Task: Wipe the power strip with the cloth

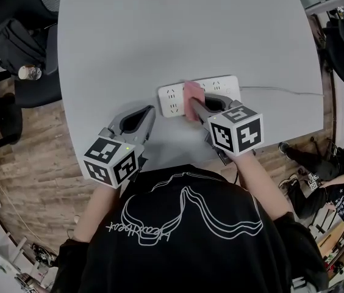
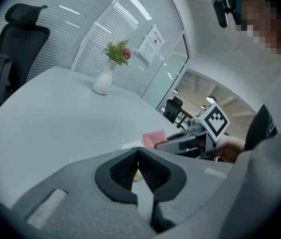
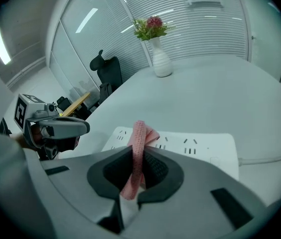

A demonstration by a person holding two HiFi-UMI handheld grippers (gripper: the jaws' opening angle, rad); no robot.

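A white power strip (image 1: pixel 221 85) lies flat on the grey table (image 1: pixel 160 35), near its front edge. My right gripper (image 1: pixel 194 108) is shut on a pink cloth (image 1: pixel 193 95), which rests on the strip's left half. In the right gripper view the cloth (image 3: pixel 139 136) stands folded between the jaws, over the power strip (image 3: pixel 205 146). My left gripper (image 1: pixel 150 111) sits just left of the strip, shut and holding nothing. From the left gripper view the cloth (image 2: pixel 154 138) and the right gripper (image 2: pixel 176 142) show beyond my closed left gripper (image 2: pixel 138 151).
The strip's cable (image 1: pixel 282 91) runs off to the right over the table. A white vase with flowers (image 3: pixel 160 61) stands at the table's far side. Black office chairs (image 1: pixel 35 84), a backpack (image 1: pixel 14 40) and a bottle (image 1: pixel 29 72) are at the left, off the table.
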